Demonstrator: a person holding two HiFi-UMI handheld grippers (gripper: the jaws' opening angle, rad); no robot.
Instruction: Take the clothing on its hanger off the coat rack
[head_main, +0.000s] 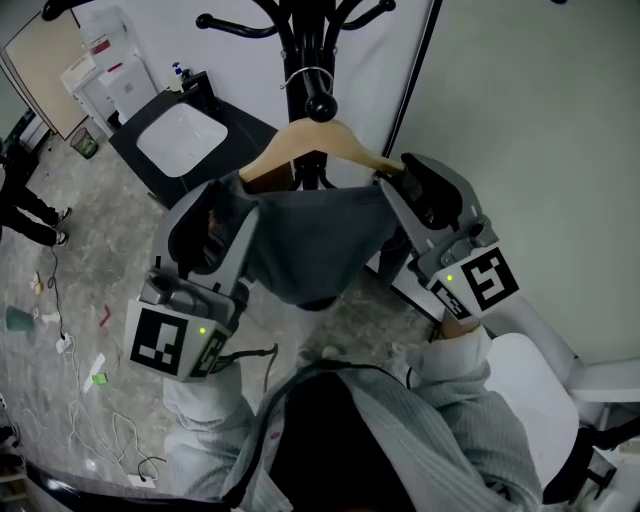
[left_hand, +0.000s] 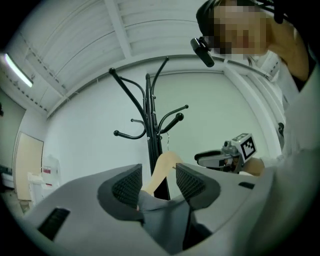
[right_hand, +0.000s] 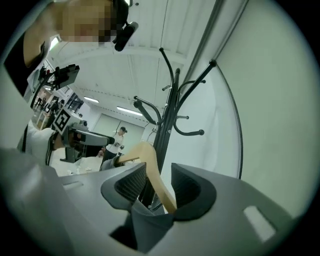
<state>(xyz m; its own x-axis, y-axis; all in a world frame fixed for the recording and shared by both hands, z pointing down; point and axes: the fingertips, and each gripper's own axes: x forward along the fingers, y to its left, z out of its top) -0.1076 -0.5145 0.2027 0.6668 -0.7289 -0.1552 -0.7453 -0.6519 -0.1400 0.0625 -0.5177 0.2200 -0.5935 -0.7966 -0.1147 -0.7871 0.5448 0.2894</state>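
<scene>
A wooden hanger (head_main: 300, 140) with a dark grey garment (head_main: 310, 250) draped over it hangs by its wire hook (head_main: 305, 78) on the black coat rack (head_main: 298, 40). My left gripper (head_main: 225, 210) stands at the hanger's left shoulder and my right gripper (head_main: 415, 185) at its right shoulder. In the left gripper view the hanger arm (left_hand: 160, 172) and cloth (left_hand: 162, 215) lie between the open jaws, with a gap beside each pad. In the right gripper view the hanger arm (right_hand: 152, 170) runs between open jaws above the cloth (right_hand: 150, 220).
A black table with a white basin (head_main: 180, 135) stands behind and left of the rack. Cables (head_main: 80, 400) and small litter lie on the floor at left. A white chair (head_main: 540, 370) is at my right and a pale wall is behind. A person (head_main: 25, 200) stands far left.
</scene>
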